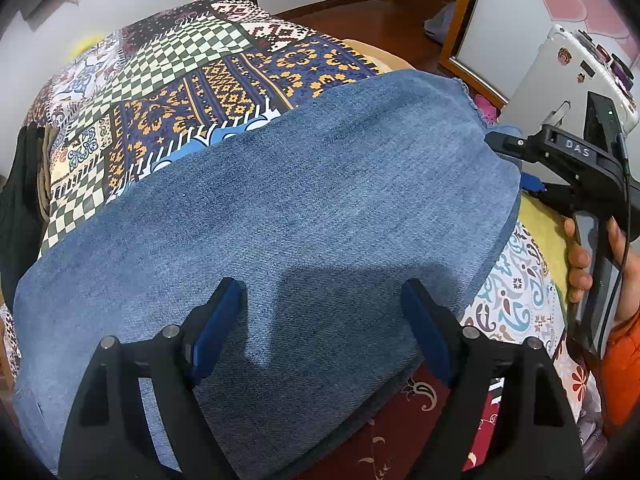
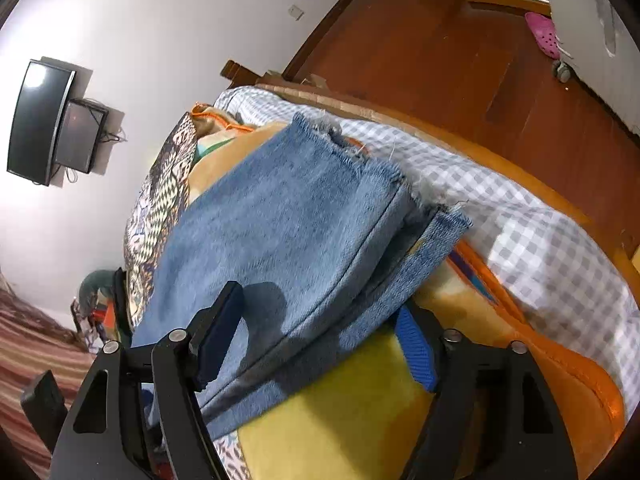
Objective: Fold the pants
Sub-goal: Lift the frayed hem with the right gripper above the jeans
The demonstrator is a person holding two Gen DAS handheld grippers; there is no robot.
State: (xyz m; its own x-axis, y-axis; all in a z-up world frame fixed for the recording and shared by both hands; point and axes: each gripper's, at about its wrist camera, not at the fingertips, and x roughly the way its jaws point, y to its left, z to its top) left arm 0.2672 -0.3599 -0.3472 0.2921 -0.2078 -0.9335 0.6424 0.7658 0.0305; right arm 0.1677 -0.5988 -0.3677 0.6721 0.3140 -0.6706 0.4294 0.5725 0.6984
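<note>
Blue jeans lay folded on patterned bedspread. L gripper wide apart above jeans; R gripper jaws straddled jeans' edge, not pinching.

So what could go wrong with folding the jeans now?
1. The frayed leg ends don't line up, so the fold may come out crooked.
2. The right gripper straddles the jeans at their edge; it might catch only one layer, or the yellow blanket beneath.
3. The left gripper hangs open over flat denim, so it might pinch the patterned quilt too.
</note>
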